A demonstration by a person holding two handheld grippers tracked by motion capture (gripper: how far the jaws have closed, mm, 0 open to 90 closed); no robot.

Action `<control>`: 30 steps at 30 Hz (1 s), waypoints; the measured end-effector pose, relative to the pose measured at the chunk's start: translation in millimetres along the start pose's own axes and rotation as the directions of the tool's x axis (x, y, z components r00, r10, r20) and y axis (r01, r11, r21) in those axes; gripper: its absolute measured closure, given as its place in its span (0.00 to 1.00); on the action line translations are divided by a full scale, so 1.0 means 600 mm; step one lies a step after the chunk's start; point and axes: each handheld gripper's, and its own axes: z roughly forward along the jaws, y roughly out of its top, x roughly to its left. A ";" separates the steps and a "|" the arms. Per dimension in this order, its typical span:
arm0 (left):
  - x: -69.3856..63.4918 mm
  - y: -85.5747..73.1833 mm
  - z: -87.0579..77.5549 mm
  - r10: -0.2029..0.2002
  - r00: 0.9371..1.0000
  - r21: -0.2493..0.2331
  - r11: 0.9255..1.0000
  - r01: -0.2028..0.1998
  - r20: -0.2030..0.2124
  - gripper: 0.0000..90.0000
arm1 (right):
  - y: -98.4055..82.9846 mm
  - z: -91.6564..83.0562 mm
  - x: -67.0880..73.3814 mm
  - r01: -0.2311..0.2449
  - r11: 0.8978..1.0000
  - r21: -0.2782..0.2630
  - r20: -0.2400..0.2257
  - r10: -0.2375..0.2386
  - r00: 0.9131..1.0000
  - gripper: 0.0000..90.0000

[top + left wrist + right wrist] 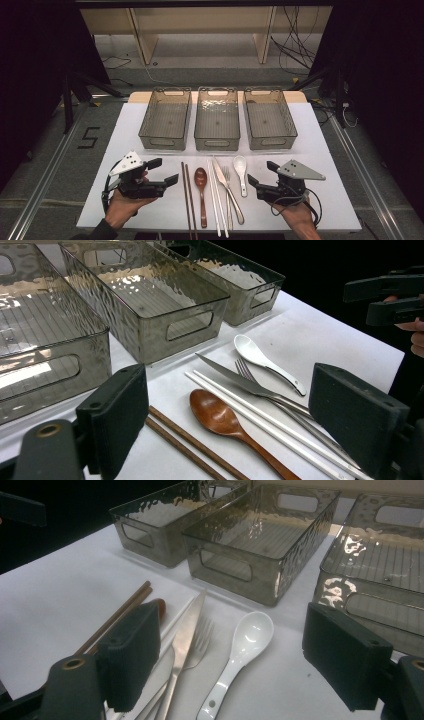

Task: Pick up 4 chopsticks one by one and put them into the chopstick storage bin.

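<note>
While both tools rest low over the near part of the white table top (320, 150), neither holds anything. The left gripper (165, 172), held in the person's left hand (122, 205) at the near left, has its two black jaws spread apart, with nothing between them. The right gripper (260, 175), in the right hand (297, 215) at the near right, also has its jaws wide apart and empty.

Between the two grippers lies a row of cutlery, side by side and running near to far. From left to right: a pair of dark brown wooden chopsticks (188, 200), a reddish-brown wooden spoon (201, 187), a pair of white chopsticks (216, 200), a steel table knife (226, 187) lying slantwise and touching a steel fork (227, 175), and a white ceramic soup spoon (241, 170).

Beyond the cutlery, three clear smoky-grey plastic bins stand in a row across the far half of the table: left bin (142, 127), middle bin (197, 127), right bin (292, 127), each with nothing inside.
</note>
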 end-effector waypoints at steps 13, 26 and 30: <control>0.002 0.001 0.000 0.000 1.000 -0.005 1.000 0.000 -0.006 0.17 | 0.007 0.004 0.000 0.005 0.999 0.051 0.010 -0.005 1.000 0.29; 0.004 0.001 -0.001 -0.005 1.000 -0.011 1.000 0.005 -0.015 0.17 | 0.018 0.012 0.007 0.035 0.990 0.133 -0.003 -0.034 0.999 0.31; 0.005 0.001 -0.001 -0.005 1.000 -0.009 1.000 0.005 -0.015 0.17 | 0.021 0.016 0.010 0.054 0.985 0.162 -0.004 -0.054 0.999 0.32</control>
